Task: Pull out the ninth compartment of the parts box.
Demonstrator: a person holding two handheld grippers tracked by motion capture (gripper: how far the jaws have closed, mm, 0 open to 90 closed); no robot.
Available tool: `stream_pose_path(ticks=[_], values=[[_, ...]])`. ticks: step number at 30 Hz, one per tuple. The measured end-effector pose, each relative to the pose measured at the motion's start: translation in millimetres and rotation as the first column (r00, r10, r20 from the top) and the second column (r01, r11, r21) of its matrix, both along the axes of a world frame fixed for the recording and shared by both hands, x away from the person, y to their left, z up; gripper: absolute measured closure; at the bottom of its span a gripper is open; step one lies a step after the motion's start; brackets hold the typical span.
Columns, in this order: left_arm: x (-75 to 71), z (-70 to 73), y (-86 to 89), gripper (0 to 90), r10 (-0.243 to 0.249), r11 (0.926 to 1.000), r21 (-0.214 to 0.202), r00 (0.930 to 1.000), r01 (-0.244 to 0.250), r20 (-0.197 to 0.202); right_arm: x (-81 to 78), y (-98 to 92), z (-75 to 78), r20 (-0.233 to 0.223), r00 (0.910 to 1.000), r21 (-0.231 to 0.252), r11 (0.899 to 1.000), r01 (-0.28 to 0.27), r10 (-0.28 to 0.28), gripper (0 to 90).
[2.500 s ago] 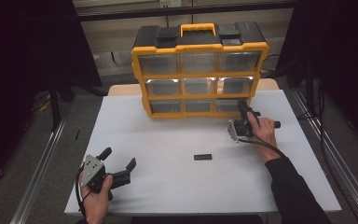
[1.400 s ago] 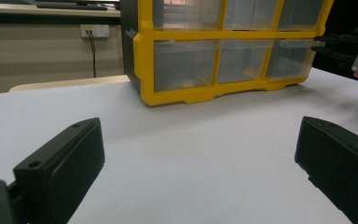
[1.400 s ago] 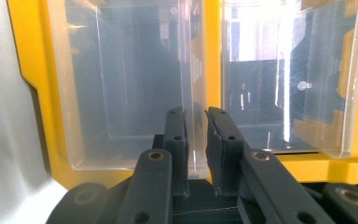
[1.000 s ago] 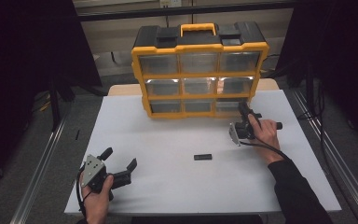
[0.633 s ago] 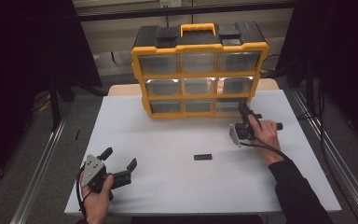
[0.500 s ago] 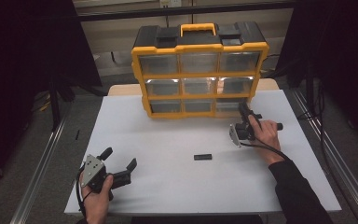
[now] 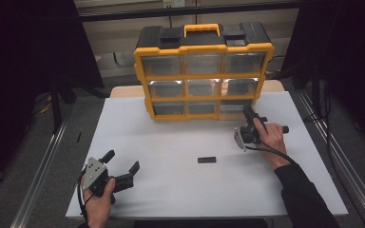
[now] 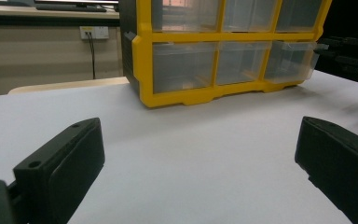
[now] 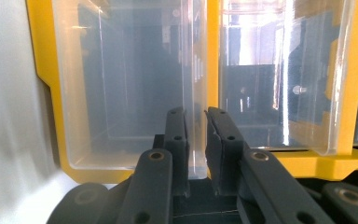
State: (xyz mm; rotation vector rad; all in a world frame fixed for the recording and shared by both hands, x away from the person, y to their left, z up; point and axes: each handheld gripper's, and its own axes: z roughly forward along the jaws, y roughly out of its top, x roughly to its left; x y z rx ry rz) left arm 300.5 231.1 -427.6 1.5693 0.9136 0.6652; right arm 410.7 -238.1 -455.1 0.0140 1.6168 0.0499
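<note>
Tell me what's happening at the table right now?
The right gripper is clamped on the front lip of the clear drawer at the bottom right of the yellow organizer, turned on its side. The left gripper rests open near the table's front left corner. A small black part lies loose mid-table.

A yellow frame with a black top and a yellow handle is seen on the organiser box [image 7: 203, 71], and its drawers [image 9: 130, 88] are of clear, colourless plastic. The worktop [image 7: 180, 156] is shown in plain white, with a small black bar [image 7: 206, 159] lying on it and a pale wooden edge behind the box. Black is seen on the left gripper [image 7: 121, 167] and on the right gripper [image 9: 196, 116], each with a grey plate, and the sleeve [image 7: 304, 199] is dark.
</note>
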Motion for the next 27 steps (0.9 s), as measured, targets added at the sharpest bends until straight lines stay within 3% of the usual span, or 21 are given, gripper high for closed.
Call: stream_pose_path(ticks=[4, 10, 11, 27], values=[[0.0, -0.3, 0.0, 1.6, 0.003, 1.0, -0.005, 1.0, -0.003, -0.004, -0.3, 0.3, 0.6, 0.005, 1.0, -0.011, 1.0, -0.005, 0.005, 80.5], [-0.1, -0.1, 0.0, 1.6, -0.001, 1.0, 0.0, 1.0, 0.001, 0.001, -2.4, 0.1, -1.2, -0.006, 1.0, 0.015, 1.0, 0.008, -0.008, 80.5], [-0.2, 0.0, -0.1, 1.6, 0.0, 1.0, 0.002, 1.0, 0.0, 0.003, -1.8, -0.2, 0.0, 0.01, 0.9999, -0.01, 1.0, -0.014, 0.014, 80.6], [0.0, 0.1, -0.1, 1.6, -0.002, 1.0, -0.003, 1.0, 0.002, 0.0, -5.8, 0.1, -1.3, 0.012, 0.9998, -0.009, 1.0, -0.017, 0.017, 80.6]])
